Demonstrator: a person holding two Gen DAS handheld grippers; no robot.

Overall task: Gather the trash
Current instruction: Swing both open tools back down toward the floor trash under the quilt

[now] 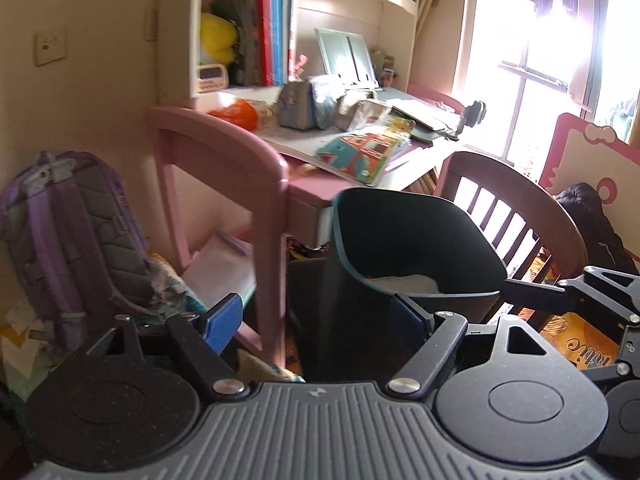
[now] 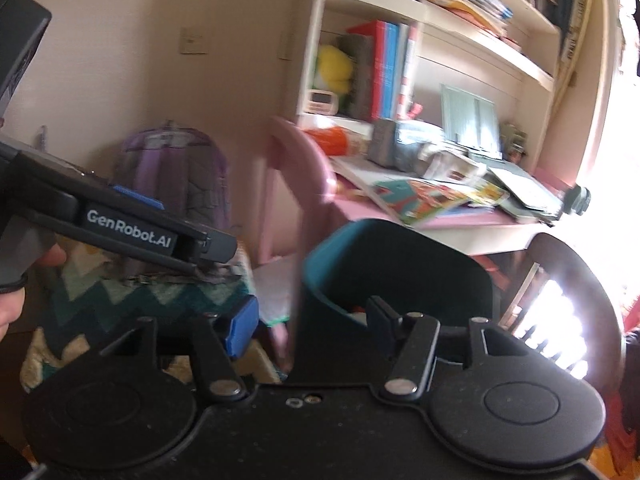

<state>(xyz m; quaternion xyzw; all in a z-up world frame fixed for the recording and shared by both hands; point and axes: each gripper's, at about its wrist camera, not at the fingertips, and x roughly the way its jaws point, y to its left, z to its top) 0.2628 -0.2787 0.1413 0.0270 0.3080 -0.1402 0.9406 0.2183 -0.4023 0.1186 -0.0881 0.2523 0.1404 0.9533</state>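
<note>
- Both grippers, left gripper point(image 1: 320, 320) and right gripper point(image 2: 308, 320), stand apart, holding nothing.
- Dark bin point(image 1: 412, 248) sits beside the pink bench point(image 1: 320, 188), white trash inside.
- Likely between pickups; next, find another scrap.

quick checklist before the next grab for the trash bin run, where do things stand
1. Left gripper empty, jaws apart: ok.
2. Right gripper empty, jaws apart: ok.
3. Dark bin upright, mouth unobstructed: ok.
4. Bin has room, only something pale low inside: ok.
5. Next trash piece picked out on the cluttered pink desk: cannot tell, the view is blurred.
6. Way past the chair beside the bin: cannot tell.
</note>
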